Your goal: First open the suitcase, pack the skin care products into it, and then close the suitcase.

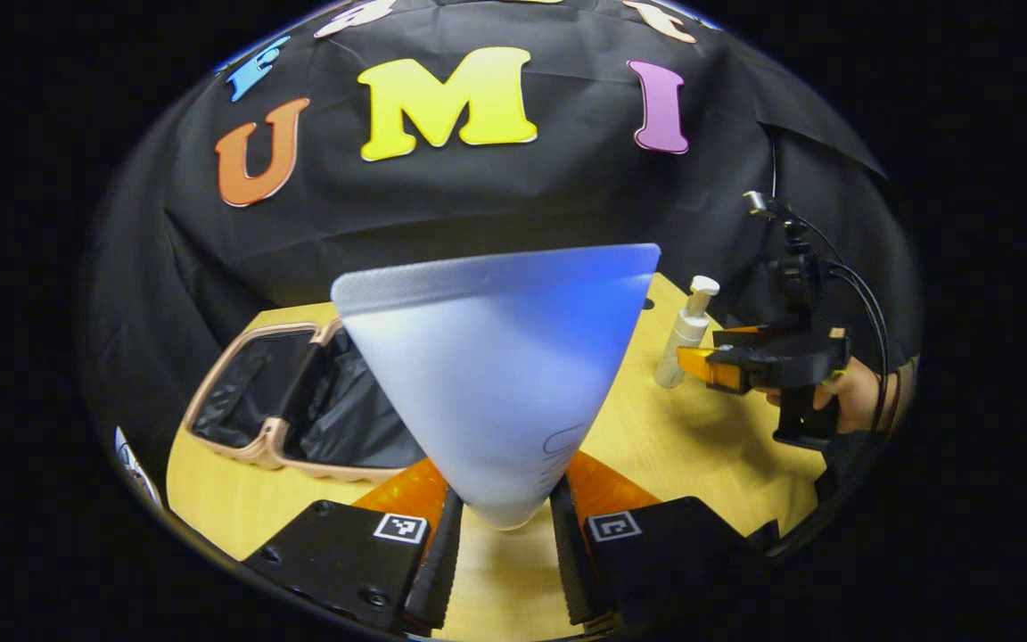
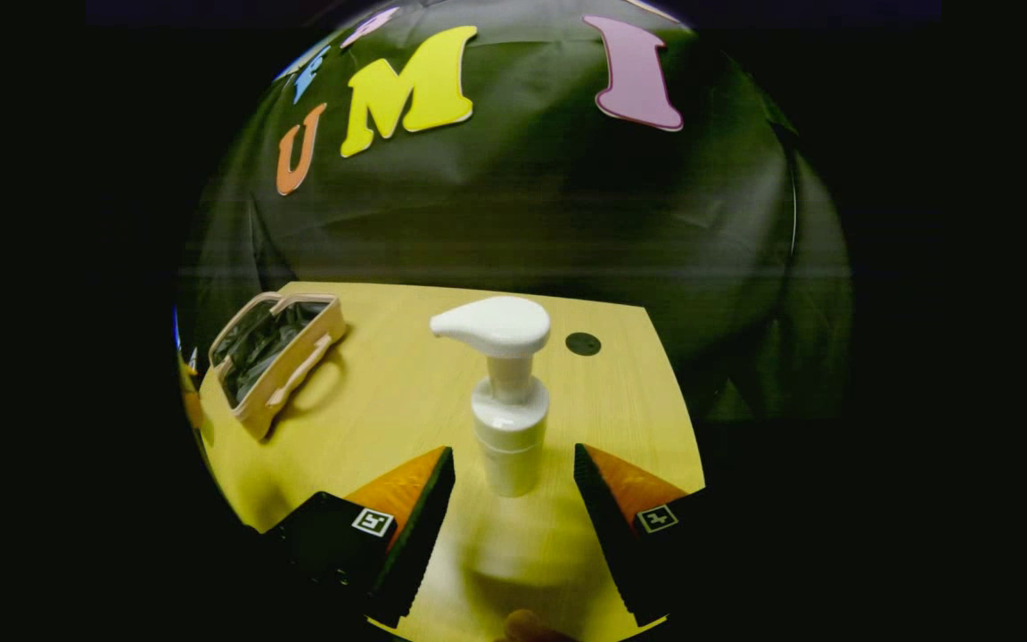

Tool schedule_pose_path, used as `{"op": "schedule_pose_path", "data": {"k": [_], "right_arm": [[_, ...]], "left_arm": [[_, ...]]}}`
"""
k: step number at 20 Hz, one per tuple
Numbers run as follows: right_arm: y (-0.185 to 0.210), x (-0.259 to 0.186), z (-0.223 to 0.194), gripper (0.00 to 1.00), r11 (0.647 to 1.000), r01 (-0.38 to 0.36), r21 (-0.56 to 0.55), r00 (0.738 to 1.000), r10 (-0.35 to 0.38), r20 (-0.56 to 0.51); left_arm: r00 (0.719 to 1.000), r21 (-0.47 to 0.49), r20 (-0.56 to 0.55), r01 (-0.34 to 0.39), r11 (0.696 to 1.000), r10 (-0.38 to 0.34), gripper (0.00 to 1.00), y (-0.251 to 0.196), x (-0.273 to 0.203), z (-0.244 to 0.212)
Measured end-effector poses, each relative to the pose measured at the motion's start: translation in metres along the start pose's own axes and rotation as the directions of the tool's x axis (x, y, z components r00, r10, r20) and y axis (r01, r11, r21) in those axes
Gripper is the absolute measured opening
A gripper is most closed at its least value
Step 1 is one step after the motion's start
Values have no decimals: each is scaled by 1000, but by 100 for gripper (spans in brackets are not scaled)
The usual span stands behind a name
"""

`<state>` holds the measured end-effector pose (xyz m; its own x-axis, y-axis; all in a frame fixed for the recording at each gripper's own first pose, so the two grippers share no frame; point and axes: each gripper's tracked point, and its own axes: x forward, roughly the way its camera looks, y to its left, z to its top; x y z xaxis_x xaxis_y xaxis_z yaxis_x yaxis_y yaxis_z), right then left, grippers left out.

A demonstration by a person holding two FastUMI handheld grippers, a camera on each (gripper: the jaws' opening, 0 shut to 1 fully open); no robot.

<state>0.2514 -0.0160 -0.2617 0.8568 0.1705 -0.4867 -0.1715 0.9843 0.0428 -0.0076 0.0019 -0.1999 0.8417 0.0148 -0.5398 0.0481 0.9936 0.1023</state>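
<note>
While the left gripper (image 1: 500, 544) clamps the narrow end of a pale blue tube (image 1: 500, 374) filling the frame's centre, we see the open suitcase (image 1: 299, 406) at lower left and a hand (image 1: 848, 397) holding the right gripper at the right edge. From the right gripper view, our right gripper (image 2: 513, 508) stands wide around the white pump bottle (image 2: 506, 401) at centre, untouched.

Bare table (image 2: 389, 410) lies between the open suitcase (image 2: 277, 357) at far left and the pump bottle (image 2: 509, 410), which stands between the right gripper's (image 2: 513, 508) spread fingers.
</note>
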Motion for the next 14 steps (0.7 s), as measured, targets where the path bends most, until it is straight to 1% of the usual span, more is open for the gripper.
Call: {"op": "schedule_pose_path", "data": {"k": [3, 4, 6, 8, 10, 11, 12, 14], "right_arm": [[0, 19, 0, 80, 998, 58, -10, 998, -59, -4], [0, 22, -6, 80, 998, 69, -5, 997, -69, -25], [-1, 30, -6, 80, 995, 95, -21, 995, -95, -17], [1, 34, 0, 76, 992, 116, -42, 993, -116, 8], [1, 36, 0, 70, 990, 137, -32, 991, -137, 7], [0, 36, 1, 65, 987, 156, -27, 988, -156, 3], [0, 34, -2, 57, 986, 165, -23, 986, -165, -5], [5, 24, -4, 55, 986, 169, -6, 985, -169, -16]], "left_arm": [[999, -43, -35, -39, 998, 38, 51, 22, -35, -19], [998, -59, -44, -56, 997, 54, 51, 29, -47, -23], [996, -73, -46, -78, 994, 75, 51, 44, -69, -29], [994, -58, -49, -104, 993, 101, 51, 58, -83, -35], [991, -58, -57, -127, 990, 123, 51, 71, -97, -41], [989, -68, -59, -137, 988, 134, 51, 78, -102, -42], [989, -83, -64, -142, 986, 137, 51, 84, -105, -44], [990, -120, -57, -136, 983, 130, 51, 96, -106, -44]]}}
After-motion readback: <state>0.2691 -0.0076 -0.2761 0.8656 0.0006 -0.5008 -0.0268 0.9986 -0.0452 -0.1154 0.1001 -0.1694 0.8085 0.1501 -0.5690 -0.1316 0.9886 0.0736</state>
